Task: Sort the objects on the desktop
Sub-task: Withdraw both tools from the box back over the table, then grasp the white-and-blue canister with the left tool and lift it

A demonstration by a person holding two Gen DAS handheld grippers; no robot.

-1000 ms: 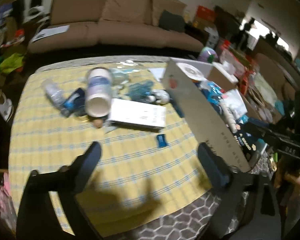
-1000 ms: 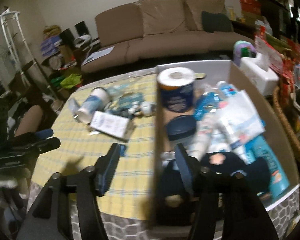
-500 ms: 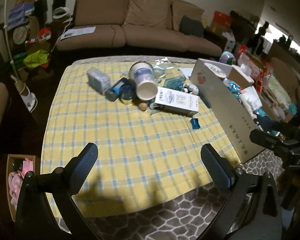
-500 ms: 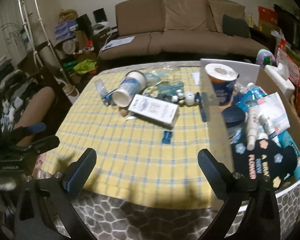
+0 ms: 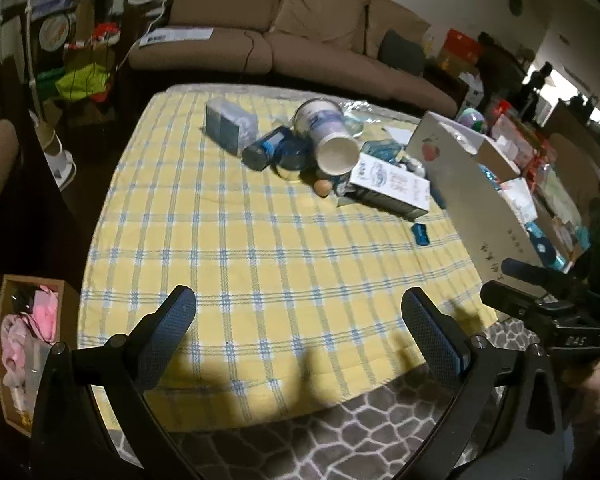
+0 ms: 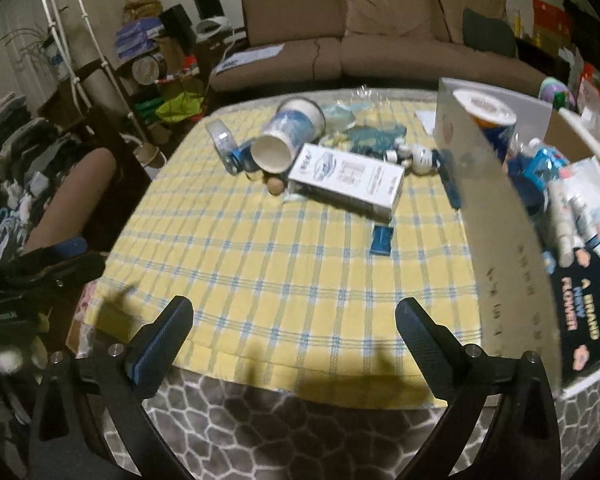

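Note:
A heap of objects lies at the far side of the yellow checked table (image 5: pixel 260 264): a paper cup (image 5: pixel 329 139) on its side, a white carton (image 5: pixel 390 185), a dark bottle (image 5: pixel 266 148), a grey packet (image 5: pixel 230 124), a small brown ball (image 5: pixel 323 188) and a small blue item (image 5: pixel 421 234). The cup (image 6: pixel 288 138), carton (image 6: pixel 348 178) and blue item (image 6: pixel 382 239) also show in the right wrist view. A cardboard box (image 6: pixel 512 256) at the right holds sorted things. My left gripper (image 5: pixel 298 320) and right gripper (image 6: pixel 294 320) are open, empty, over the table's near edge.
A brown sofa (image 5: pixel 280 28) stands behind the table. A patterned rug (image 6: pixel 300 432) lies below the near edge. A small box of pink things (image 5: pixel 28 332) sits on the floor at the left. Clutter and shelves fill both sides of the room.
Both grippers have pulled back from the table toward its near edge. The right gripper opened wide and left the box. The objects have not moved.

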